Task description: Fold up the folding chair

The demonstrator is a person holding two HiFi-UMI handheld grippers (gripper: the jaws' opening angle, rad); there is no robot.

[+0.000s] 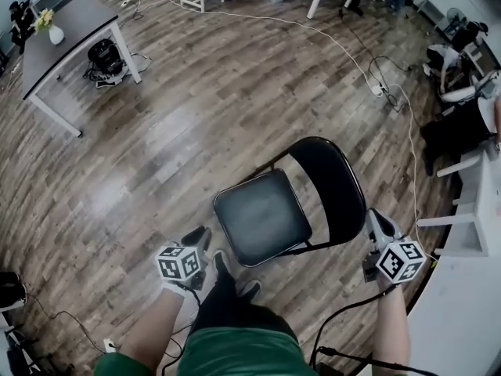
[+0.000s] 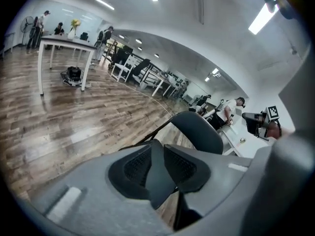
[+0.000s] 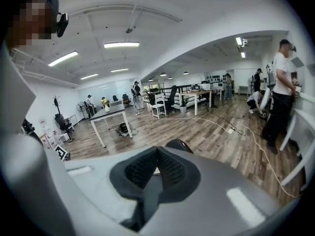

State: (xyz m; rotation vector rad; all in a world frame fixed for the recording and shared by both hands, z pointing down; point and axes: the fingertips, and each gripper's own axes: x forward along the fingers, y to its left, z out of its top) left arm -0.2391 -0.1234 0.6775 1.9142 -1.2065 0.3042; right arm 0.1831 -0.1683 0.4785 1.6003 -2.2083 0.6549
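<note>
The black folding chair stands unfolded on the wooden floor, its seat [image 1: 262, 218] facing up and its backrest [image 1: 329, 185] to the right. My left gripper [image 1: 199, 235] hovers beside the seat's left front corner. In the left gripper view its pads [image 2: 141, 165] stand a narrow gap apart with nothing between them, and the backrest [image 2: 198, 130] rises just beyond the left gripper [image 2: 156, 144]. My right gripper [image 1: 376, 221] hangs just right of the backrest, apart from it. In the right gripper view the right gripper [image 3: 156, 149] is shut and empty, with the chair's top edge [image 3: 180, 145] peeking over it.
My own leg and shoes [image 1: 227, 282] stand right in front of the seat. A grey table [image 1: 66, 23] with a flower vase [image 1: 55, 33] and a black bag [image 1: 106, 56] is far left. A white cable [image 1: 344, 53] crosses the floor. A white desk [image 1: 470, 288] borders the right; people [image 3: 280, 87] stand beyond.
</note>
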